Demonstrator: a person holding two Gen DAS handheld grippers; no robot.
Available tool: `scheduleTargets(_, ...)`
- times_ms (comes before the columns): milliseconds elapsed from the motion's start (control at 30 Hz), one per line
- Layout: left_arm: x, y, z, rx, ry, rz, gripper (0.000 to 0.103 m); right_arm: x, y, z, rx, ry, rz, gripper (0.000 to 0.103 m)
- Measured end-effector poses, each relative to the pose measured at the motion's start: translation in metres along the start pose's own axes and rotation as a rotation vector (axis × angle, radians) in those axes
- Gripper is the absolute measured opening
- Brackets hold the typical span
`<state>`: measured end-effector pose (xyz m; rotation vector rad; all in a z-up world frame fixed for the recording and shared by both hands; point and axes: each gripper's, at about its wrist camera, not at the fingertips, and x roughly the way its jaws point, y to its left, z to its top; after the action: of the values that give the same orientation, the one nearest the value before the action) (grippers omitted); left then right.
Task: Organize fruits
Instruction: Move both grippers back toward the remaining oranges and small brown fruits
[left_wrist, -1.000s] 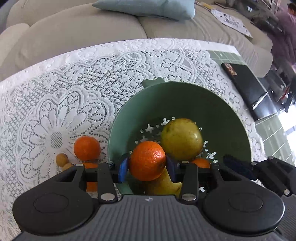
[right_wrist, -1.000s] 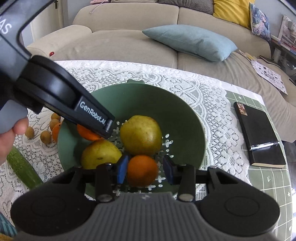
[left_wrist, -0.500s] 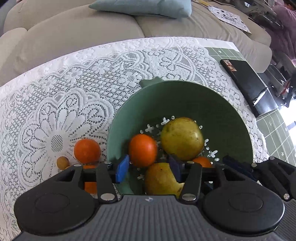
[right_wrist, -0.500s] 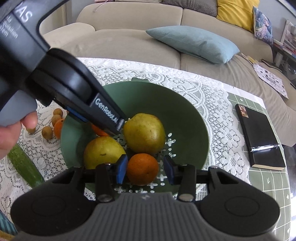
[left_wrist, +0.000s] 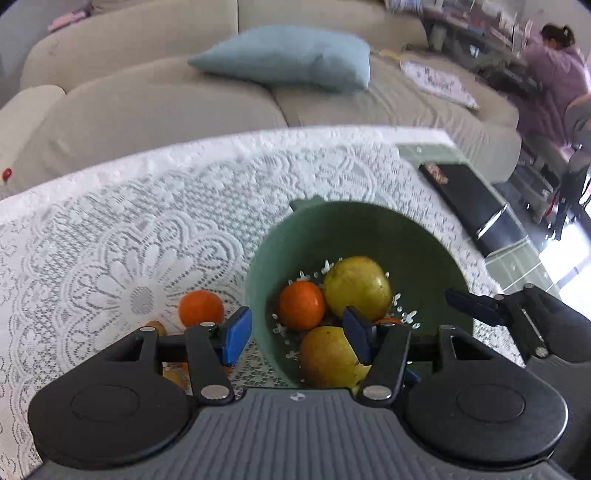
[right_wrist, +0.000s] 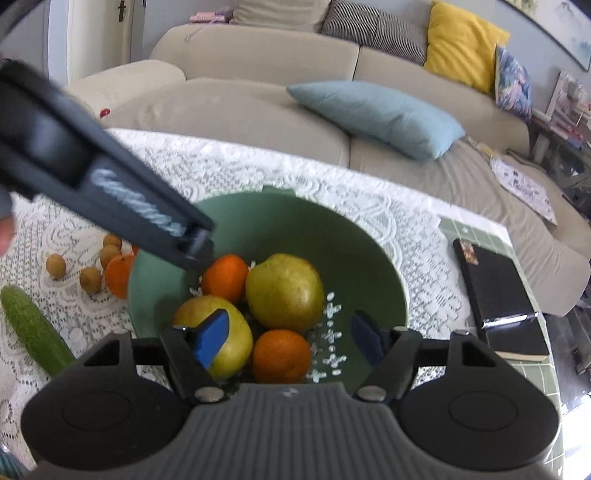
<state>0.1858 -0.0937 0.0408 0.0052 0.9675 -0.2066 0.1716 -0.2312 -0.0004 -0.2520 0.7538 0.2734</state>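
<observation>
A green bowl (left_wrist: 413, 236) (right_wrist: 354, 236) on the lace cloth holds two yellow-green pears (left_wrist: 356, 288) (right_wrist: 284, 291) and two oranges (left_wrist: 301, 304) (right_wrist: 280, 356). My left gripper (left_wrist: 295, 334) is open and empty above the bowl's near left rim. My right gripper (right_wrist: 288, 338) is open and empty above the bowl's near side, over one orange. The left gripper's arm (right_wrist: 110, 199) crosses the right wrist view. Another orange (left_wrist: 201, 308) (right_wrist: 118, 275) lies on the cloth left of the bowl.
Several small brown fruits (right_wrist: 90, 278) and a cucumber (right_wrist: 33, 332) lie left of the bowl. A black notebook with a pen (right_wrist: 498, 291) lies to the right. A sofa with a blue cushion (right_wrist: 376, 114) is behind the table.
My left gripper opened and let its orange go into the bowl. My right gripper opened wide from around the other orange. Both grippers rose and pulled back.
</observation>
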Motion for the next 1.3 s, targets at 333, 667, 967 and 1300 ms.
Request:
scheduleTargets(333, -0.044, 0.035, -0.025, -0.081, -0.163, 0.038, 0.067, -0.022, 0.018, 0.007, 0.026, -0.164, 0.084, 0.075)
scheduleTargets(667, -0.056, 0.082, -0.061, -0.150, -0.199, 0.075, 0.067, -0.029, 0.044, 0.008, 0.037, -0.246, 0.244, 0.075)
scheduleTargets(967, -0.052, 0.122, -0.087, -0.161, -0.188, 0.065, 0.067, -0.025, 0.074, 0.009, -0.055, -0.245, 0.278, 0.068)
scheduleTargets(1300, -0.048, 0.132, -0.101, -0.114, -0.202, 0.013, 0.067, -0.014, 0.098, 0.008, -0.198, -0.201, 0.284, 0.047)
